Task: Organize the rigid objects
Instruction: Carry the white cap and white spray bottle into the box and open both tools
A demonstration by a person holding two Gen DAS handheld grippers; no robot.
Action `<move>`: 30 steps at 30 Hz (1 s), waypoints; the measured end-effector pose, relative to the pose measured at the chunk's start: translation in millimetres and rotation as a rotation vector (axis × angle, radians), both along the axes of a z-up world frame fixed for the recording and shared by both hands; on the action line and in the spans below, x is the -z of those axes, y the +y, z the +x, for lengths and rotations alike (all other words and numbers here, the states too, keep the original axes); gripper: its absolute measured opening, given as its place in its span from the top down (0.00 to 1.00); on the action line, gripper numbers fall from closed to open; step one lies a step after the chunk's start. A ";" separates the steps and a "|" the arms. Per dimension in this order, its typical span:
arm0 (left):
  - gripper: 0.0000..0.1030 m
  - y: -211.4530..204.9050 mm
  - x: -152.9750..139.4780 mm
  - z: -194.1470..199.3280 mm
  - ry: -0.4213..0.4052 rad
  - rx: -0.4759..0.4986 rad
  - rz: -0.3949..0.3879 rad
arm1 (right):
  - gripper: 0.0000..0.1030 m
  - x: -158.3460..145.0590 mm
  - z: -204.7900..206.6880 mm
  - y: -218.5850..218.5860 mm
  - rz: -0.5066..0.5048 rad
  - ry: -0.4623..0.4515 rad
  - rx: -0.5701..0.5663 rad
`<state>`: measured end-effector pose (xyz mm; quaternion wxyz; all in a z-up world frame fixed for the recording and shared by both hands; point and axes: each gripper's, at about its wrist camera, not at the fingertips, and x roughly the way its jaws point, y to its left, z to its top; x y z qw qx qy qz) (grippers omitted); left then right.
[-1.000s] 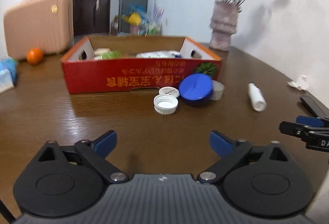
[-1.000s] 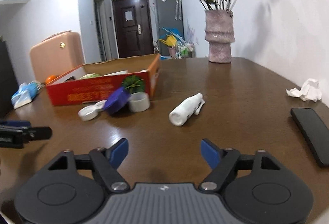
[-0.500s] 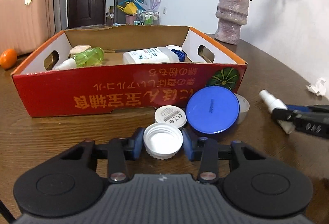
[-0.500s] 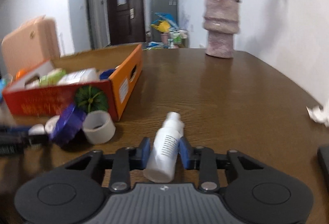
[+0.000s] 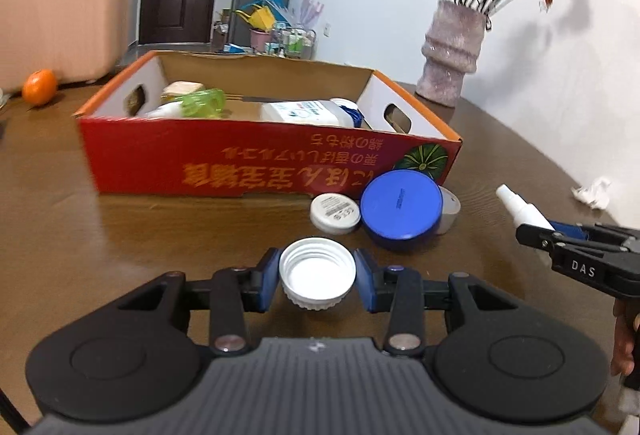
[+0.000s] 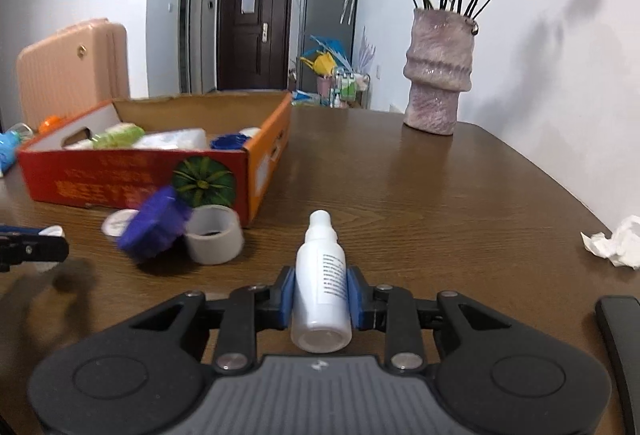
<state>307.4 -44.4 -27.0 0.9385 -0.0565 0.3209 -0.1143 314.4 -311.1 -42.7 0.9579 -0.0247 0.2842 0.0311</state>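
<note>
Premises were a private home: wooden dining table [image 6: 440,195], vase of dried roses [image 6: 438,75] at one o'clock, pink suitcase [image 5: 60,35] at ten o'clock, entrance door [image 6: 252,31] at twelve.

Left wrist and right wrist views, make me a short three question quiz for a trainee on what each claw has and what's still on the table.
1. True or false: the left claw is shut on a white cap.
2. What does the right claw hold? A) roll of tape B) white spray bottle C) blue lid
3. Fill in: the blue lid lies on the table in front of the red ____.

Key
1. True
2. B, the white spray bottle
3. box
</note>
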 end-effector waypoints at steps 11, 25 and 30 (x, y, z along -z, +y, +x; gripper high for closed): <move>0.61 30.5 -42.6 -102.7 -0.127 -0.031 -0.016 | 0.74 -40.1 -108.4 34.5 0.051 -0.109 -0.072; 0.61 43.0 -64.8 -161.2 -0.231 -0.018 -0.038 | 0.74 -63.6 -177.0 51.5 0.086 -0.200 -0.102; 0.61 45.2 -62.8 -145.5 -0.223 -0.019 -0.026 | 0.74 -63.9 -163.4 51.7 0.095 -0.196 -0.095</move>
